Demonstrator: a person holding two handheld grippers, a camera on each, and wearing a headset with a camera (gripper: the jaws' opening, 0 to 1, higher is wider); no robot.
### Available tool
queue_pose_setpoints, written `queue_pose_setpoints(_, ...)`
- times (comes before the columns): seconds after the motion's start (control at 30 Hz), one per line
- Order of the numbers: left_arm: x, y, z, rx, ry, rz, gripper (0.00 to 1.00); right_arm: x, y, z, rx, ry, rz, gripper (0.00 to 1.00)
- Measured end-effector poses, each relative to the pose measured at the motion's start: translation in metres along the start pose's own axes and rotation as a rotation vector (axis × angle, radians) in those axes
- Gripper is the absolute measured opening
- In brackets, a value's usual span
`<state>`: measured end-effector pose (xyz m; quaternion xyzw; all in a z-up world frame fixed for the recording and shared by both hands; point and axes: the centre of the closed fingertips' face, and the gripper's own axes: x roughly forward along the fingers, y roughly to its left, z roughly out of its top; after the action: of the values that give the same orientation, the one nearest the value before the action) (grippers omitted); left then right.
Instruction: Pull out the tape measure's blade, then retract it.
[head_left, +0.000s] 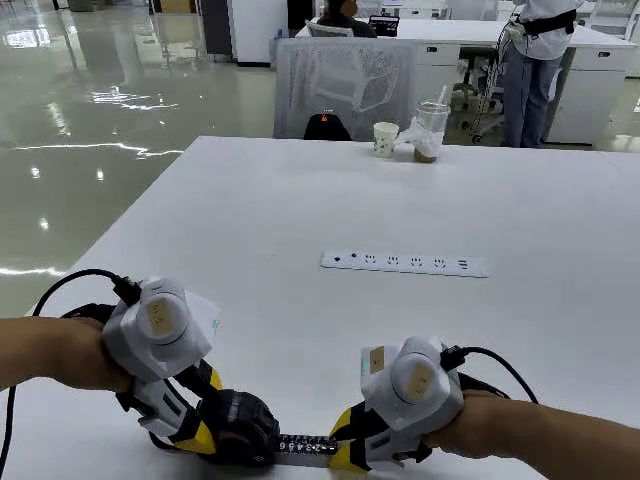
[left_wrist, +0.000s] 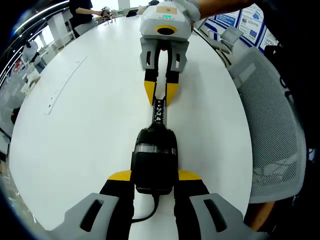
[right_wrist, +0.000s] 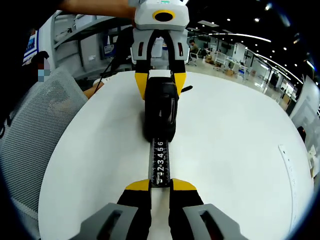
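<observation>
- Stage: the pull-out is under way and looks early. A short run of blade (right_wrist: 160, 162) shows between case and tip, with printed numbers from 1 to about 6 readable in the right gripper view.
- Left to do, by judgement: draw the blade out further if a longer pull is wanted, then the whole retraction, of which nothing is done yet.
- Left claw (left_wrist: 155, 176): closed snugly on the tape measure (left_wrist: 155, 160), one yellow tip on each flank of the case, holding it down at the near edge of the desk (head_left: 300, 200).
- Right claw (right_wrist: 160, 186): closed to a narrow pinch on the free end of the blade. The end hook itself is hidden between the tips.
- The two claws face each other nose to nose, near together, with the blade bridging the gap in a straight line just above the desk top.
- Tape measure: chunky black case with a clear window band across the top. A dark cord or strap trails from its rear, towards the left claw's base.
- Blade: narrow, dark-looking with pale numerals, lying flat, no kink or twist seen.
- Elsewhere on the desk: a white power strip (head_left: 405, 263), well apart from the work.
</observation>
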<state>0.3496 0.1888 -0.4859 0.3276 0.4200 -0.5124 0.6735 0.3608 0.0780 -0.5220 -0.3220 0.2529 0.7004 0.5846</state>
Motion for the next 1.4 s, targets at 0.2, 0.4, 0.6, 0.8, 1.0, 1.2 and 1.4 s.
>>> queue_pose_setpoints(0.2,0.000,0.000,0.000,-0.001,0.000,0.001,0.24,-0.005,0.001,-0.005,0.004,0.000,-0.001,0.09)
queue_pose_setpoints(0.4,0.000,0.000,0.000,-0.001,0.000,-0.002,0.24,-0.012,0.001,-0.011,0.007,0.003,-0.002,0.09)
queue_pose_setpoints(0.6,0.000,0.000,0.000,-0.002,0.001,-0.006,0.24,-0.017,0.001,-0.018,0.015,0.007,-0.004,0.09)
queue_pose_setpoints(0.8,0.000,0.000,0.000,-0.003,0.000,-0.005,0.24,-0.023,0.001,-0.025,0.021,0.012,-0.009,0.09)
queue_pose_setpoints(1.0,-0.001,0.000,0.000,-0.005,0.001,-0.008,0.24,-0.030,0.001,-0.032,0.024,0.019,-0.012,0.09)
queue_pose_setpoints(1.2,0.000,0.001,0.000,-0.007,0.001,-0.010,0.24,-0.035,0.000,-0.037,0.024,0.024,-0.014,0.09)
queue_pose_setpoints(1.4,0.000,0.001,0.000,-0.004,0.003,-0.011,0.24,-0.039,0.001,-0.042,0.030,0.026,-0.014,0.09)
